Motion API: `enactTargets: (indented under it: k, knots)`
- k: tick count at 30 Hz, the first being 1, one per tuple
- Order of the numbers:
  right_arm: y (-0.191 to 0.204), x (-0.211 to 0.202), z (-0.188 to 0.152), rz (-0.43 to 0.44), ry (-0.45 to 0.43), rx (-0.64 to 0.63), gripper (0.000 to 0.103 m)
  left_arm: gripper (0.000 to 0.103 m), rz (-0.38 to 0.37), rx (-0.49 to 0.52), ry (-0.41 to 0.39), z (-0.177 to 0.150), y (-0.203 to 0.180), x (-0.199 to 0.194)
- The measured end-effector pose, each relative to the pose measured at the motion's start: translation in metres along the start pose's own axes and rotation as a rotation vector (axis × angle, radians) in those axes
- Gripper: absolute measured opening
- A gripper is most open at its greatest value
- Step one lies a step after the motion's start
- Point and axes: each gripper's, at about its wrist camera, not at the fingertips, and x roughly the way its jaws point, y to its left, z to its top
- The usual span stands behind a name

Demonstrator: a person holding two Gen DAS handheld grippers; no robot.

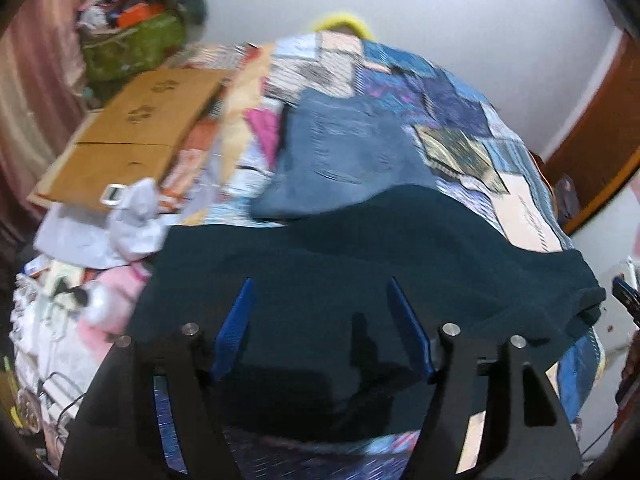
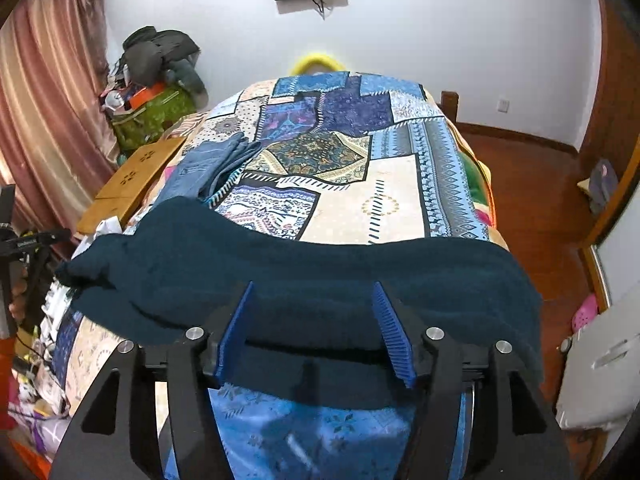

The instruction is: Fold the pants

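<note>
Dark teal pants [image 1: 360,248] lie spread across the near end of a bed with a patchwork cover [image 1: 460,120]. They also show in the right wrist view [image 2: 320,264], stretched left to right. My left gripper [image 1: 320,284] is open just above the pants, its blue fingers apart and empty. My right gripper [image 2: 312,288] is open above the pants' near edge, also empty. A folded pair of blue jeans [image 1: 336,152] lies farther up the bed, seen too in the right wrist view [image 2: 212,168].
A cardboard sheet [image 1: 132,132] lies at the bed's left edge, with white bags [image 1: 120,220] and clutter beside it. A green bag [image 2: 156,116] stands in the far left corner. Wooden floor [image 2: 532,200] runs along the right. A white object [image 2: 600,364] sits near right.
</note>
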Motion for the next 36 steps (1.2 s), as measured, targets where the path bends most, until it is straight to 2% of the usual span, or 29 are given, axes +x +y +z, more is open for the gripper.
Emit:
enactTargets:
  k: [4, 8, 13, 17, 21, 25, 30, 33, 36]
  knots:
    - [0.001, 0.026, 0.009, 0.046, 0.028, 0.010, 0.064, 0.068, -0.021, 0.067, 0.074, 0.005, -0.035, 0.033]
    - [0.001, 0.069, 0.015, 0.105, 0.135, 0.038, 0.064, 0.068, -0.038, 0.122, 0.140, -0.004, -0.059, 0.056]
    - [0.004, 0.103, 0.010, 0.122, 0.274, 0.053, 0.064, 0.069, -0.017, 0.205, 0.153, -0.023, -0.074, 0.056]
    - [0.010, 0.096, -0.008, 0.110, 0.325, -0.014, 0.064, 0.071, -0.024, 0.242, 0.142, -0.040, -0.076, 0.044]
    - [0.009, 0.075, -0.029, 0.107, 0.321, -0.017, 0.064, 0.073, -0.028, 0.240, 0.122, -0.054, -0.074, 0.033]
    - [0.001, 0.050, -0.045, 0.108, 0.280, 0.033, 0.064, 0.075, -0.024, 0.214, 0.100, -0.064, -0.068, 0.025]
    - [-0.007, 0.015, -0.064, 0.067, 0.215, 0.068, 0.064, 0.078, -0.014, 0.187, 0.079, -0.074, -0.065, 0.015]
    - [-0.023, -0.010, -0.072, 0.061, 0.175, 0.141, 0.064, 0.083, -0.008, 0.206, 0.086, -0.083, -0.068, 0.010]
    - [-0.045, -0.032, -0.076, 0.045, 0.124, 0.219, 0.064, 0.084, 0.021, 0.232, 0.068, -0.090, -0.071, 0.003]
